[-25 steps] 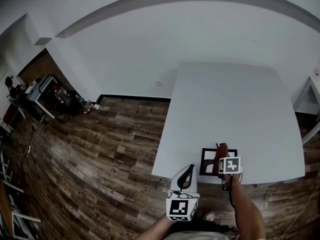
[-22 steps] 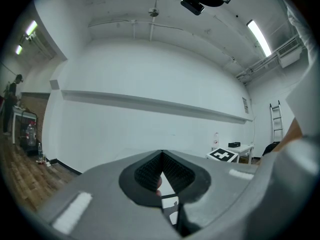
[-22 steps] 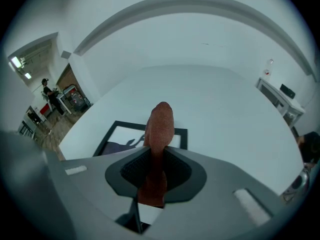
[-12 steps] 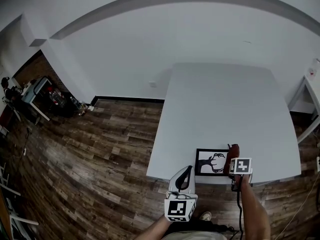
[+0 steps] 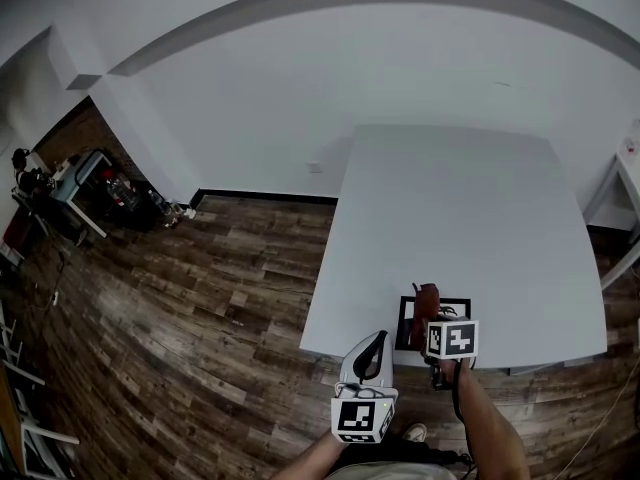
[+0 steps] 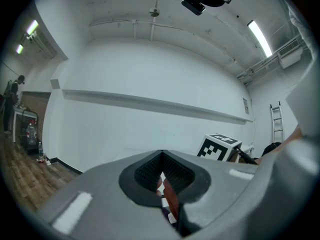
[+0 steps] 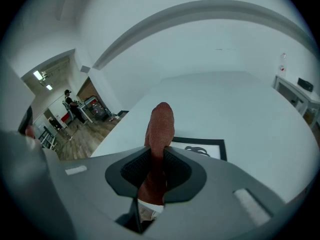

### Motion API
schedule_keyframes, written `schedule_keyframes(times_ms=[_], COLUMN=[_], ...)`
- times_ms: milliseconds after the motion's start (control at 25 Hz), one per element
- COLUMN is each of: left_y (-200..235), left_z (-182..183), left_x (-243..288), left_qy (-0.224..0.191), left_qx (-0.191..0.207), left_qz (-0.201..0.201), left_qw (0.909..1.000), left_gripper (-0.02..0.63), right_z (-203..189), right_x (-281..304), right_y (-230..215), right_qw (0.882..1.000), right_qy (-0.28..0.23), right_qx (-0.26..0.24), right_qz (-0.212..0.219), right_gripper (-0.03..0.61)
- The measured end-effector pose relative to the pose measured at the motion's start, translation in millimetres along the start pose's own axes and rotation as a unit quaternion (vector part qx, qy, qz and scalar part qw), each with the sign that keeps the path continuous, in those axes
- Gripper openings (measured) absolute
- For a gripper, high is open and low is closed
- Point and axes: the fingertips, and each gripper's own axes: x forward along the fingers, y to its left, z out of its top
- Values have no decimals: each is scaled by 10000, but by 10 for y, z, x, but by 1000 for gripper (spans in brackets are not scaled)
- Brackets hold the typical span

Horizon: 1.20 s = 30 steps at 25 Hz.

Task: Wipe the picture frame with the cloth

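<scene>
Wooden floor [image 5: 180, 298] fills the left, white bench [image 5: 450, 208] sits right of centre. Left gripper [image 5: 375, 343], lower centre, jaws pressed together on nothing, hangs off the bench edge. Picture frame [image 5: 408, 326] lies flat by the bench's front edge. Right gripper [image 5: 432, 320] clamps the red-brown cloth [image 5: 427, 300], bunched over the frame's left side. Cloth looks soft and floppy, so pinch a thick fold. The frame is probably light and may slide, so steady its border.

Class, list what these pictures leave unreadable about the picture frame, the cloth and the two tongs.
- Head view: the cloth and the right tongs cover much of the picture frame and its print.
- Right gripper view: the tongs' own body cuts off the frame's near edge, so cloth-to-frame contact is unseen.
- Left gripper view: behind the shut left tongs, a reddish sliver is too small to name.
</scene>
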Motion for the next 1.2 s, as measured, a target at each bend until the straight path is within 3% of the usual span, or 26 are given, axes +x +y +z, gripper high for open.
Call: schedule_keyframes(times_ms=[240, 520, 1200], left_y=[85, 151, -209], left_z=[18, 34, -172], left_x=[-46, -80, 119], left_qy=[44, 60, 192], left_qx=[-6, 29, -212], left_qz=[86, 115, -275], left_qw=[10000, 9999, 9992], left_gripper=[0, 0, 0], right_z=[-196, -421, -733], right_x=[290, 438, -230], right_y=[379, 182, -1322], right_qw=[9990, 9978, 9892], right_qy=[351, 660, 604], right_qx=[-173, -37, 708], right_qz=[204, -76, -1136], right_gripper=[94, 95, 95])
